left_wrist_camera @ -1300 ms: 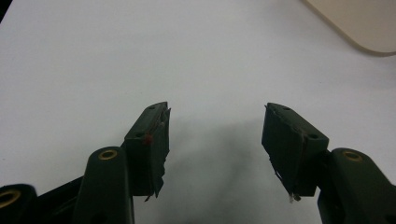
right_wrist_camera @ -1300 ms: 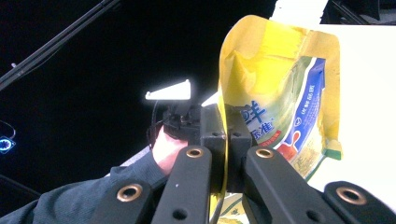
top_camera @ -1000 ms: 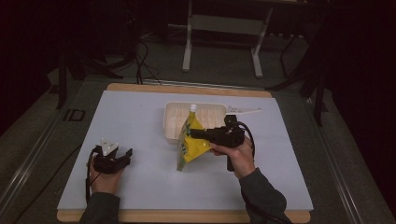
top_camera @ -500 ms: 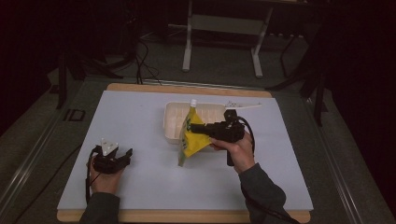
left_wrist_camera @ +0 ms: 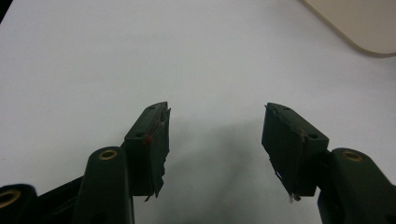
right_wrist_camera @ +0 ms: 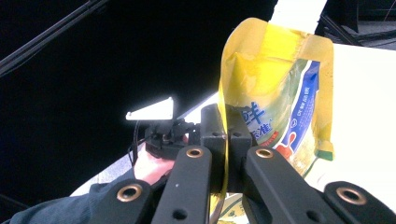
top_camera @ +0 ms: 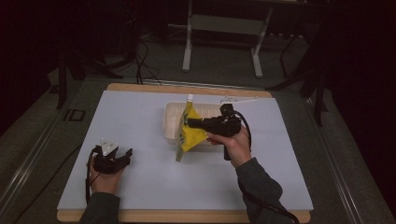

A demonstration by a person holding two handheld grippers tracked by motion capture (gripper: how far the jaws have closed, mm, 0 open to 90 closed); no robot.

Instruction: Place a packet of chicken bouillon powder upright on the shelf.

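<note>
A yellow spouted pouch (top_camera: pixel 190 130) with a white cap hangs in the air over the front edge of a cream tray (top_camera: pixel 170 116). My right gripper (top_camera: pixel 190 123) is shut on the pouch's side edge; in the right gripper view the yellow pouch (right_wrist_camera: pixel 275 98) is pinched between the closed jaws (right_wrist_camera: pixel 226 135). My left gripper (top_camera: pixel 122 156) rests low on the white mat at the front left, held in a hand. Its jaws (left_wrist_camera: pixel 215 135) stand wide apart over bare mat with nothing between them.
The white mat (top_camera: pixel 140 121) covers a wooden table (top_camera: pixel 187 88). A corner of the cream tray (left_wrist_camera: pixel 359 28) shows far right in the left gripper view. A metal stand (top_camera: pixel 222 42) and cables sit on the dark floor behind the table.
My right gripper has lifted the pouch and carried it slightly back and up, toward the tray. The left gripper has stayed in place.
</note>
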